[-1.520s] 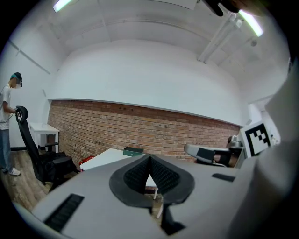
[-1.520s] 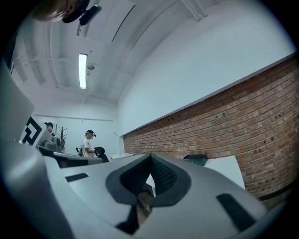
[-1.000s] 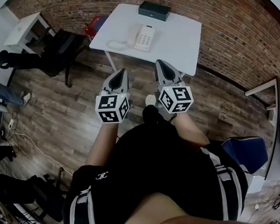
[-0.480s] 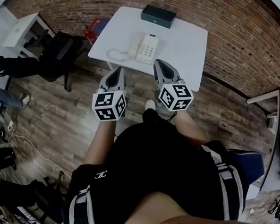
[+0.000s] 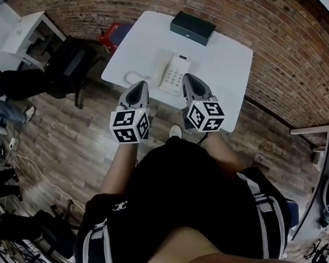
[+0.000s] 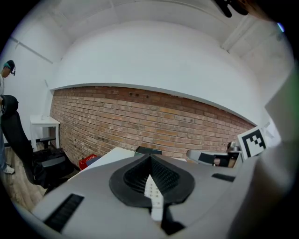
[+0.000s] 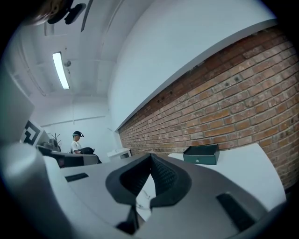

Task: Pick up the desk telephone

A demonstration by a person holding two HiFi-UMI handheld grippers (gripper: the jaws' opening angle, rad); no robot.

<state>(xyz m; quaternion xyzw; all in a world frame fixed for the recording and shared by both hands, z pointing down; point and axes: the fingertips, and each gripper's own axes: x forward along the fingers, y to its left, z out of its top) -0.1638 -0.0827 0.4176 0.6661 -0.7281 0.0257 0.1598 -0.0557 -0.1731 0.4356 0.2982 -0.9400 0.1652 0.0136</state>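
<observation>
Head view alone shows the whole phone point(image 5: 172, 75), on the table point(image 5: 221, 58) just ahead of the tips; left gripper point(image 5: 140, 85) and right gripper point(image 5: 188, 78) flank its near end. The gripper views show what the head view does not: both jaw pairs closed tip to tip, nothing held; right gripper view has a pale sliver in the jaw gap, possibly the phone cord. Box point(image 5: 192, 27) lies beyond the phone, side-on as box point(image 7: 202, 154). The phone's long axis runs away from the grippers, far end tilted right toward the box; handset left, keypad right.

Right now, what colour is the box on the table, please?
The box is dark green; right gripper view shows it best.
</observation>
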